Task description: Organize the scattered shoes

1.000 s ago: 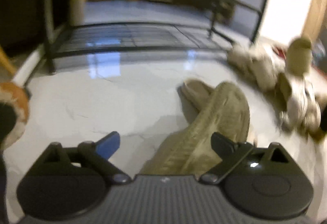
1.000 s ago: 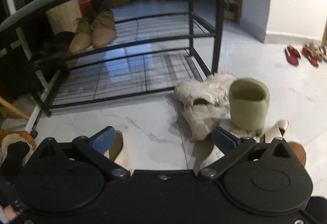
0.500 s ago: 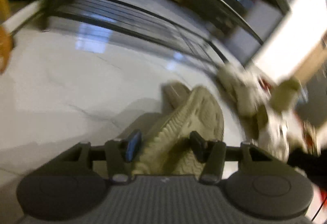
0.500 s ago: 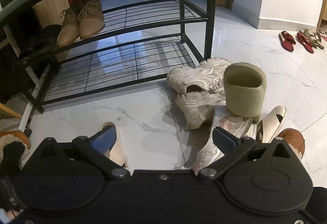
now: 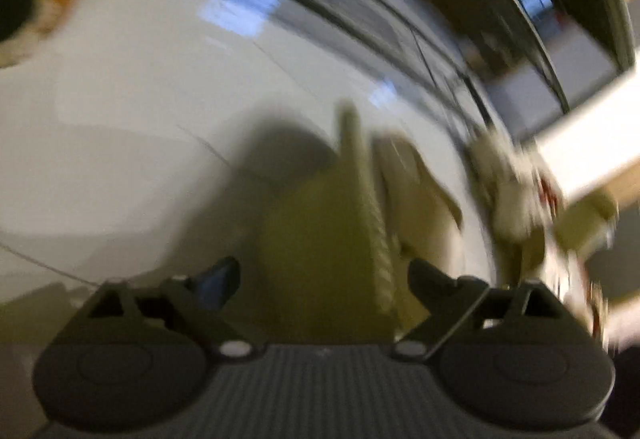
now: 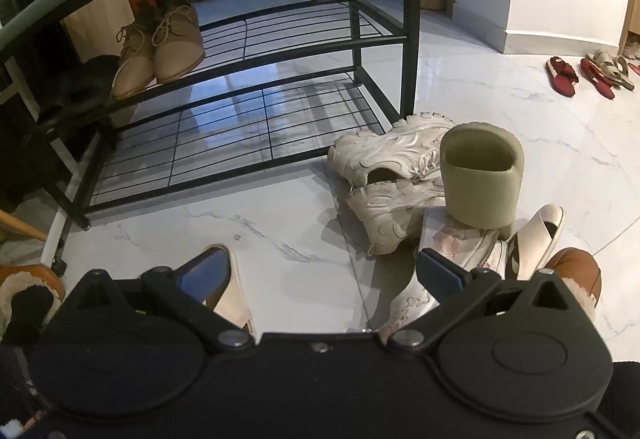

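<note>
My left hand-held gripper [image 5: 322, 277] had its jaws opening around the olive slide [image 5: 320, 239], which sat between them on the floor, blurred, pads apparently clear of it, probably for a re-grip. My right hand-held gripper [image 6: 320, 273] hung spread and empty above the floor, likely waiting. Its mate, the upright olive slide [image 6: 482, 177], leaned on the white sneakers [image 6: 390, 179] beside the shoe rack [image 6: 280, 51].

The left wrist view is smeared throughout by motion blur, so contact between the olive slipper [image 5: 320, 247] and the opening left tongs [image 5: 324, 275] cannot be judged. In the right wrist view, a white sandal [image 6: 232, 299] is half hidden behind the right tongs [image 6: 324, 275], and a fur-lined boot [image 6: 24, 291] is cut by the left edge.
</note>
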Demonstrator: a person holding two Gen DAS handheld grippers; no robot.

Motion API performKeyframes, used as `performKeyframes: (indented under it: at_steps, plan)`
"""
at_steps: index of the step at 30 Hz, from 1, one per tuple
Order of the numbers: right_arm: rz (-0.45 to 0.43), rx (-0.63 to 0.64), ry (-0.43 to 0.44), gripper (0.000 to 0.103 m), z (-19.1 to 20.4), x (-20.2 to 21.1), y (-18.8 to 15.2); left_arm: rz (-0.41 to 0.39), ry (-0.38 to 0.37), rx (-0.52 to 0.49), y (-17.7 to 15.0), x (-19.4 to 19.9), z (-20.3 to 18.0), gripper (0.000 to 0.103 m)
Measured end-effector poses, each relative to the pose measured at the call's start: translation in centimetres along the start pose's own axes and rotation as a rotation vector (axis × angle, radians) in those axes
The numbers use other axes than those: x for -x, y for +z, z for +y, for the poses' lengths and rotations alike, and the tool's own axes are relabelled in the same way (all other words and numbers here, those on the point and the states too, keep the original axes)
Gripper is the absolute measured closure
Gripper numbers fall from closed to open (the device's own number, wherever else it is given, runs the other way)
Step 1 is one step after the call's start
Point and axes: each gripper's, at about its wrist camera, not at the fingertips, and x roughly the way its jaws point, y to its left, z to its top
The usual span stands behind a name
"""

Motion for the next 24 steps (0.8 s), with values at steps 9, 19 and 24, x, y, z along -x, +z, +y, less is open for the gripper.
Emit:
performKeyframes:
  at_steps: [9, 19, 24]
  plan:
    - [0.017, -0.038, 0.002, 0.000, -0.6, -0.1, 0.1, -0.204, 0.059, 0.007, 0.9, 1.9, -1.1, 0.031]
    - [0.014, -0.068, 0.015, 0.000, -0.6, -0.2, 0.5, -0.128, 0.212, 0.082, 6.7, -2.1, 3.7, 0.014]
    - [-0.004, -0.139, 0.059, 0.000, -1.6, 0.7, 0.7, -0.140, 0.335, -0.064, 5.0, 0.3, 2.2, 0.006]
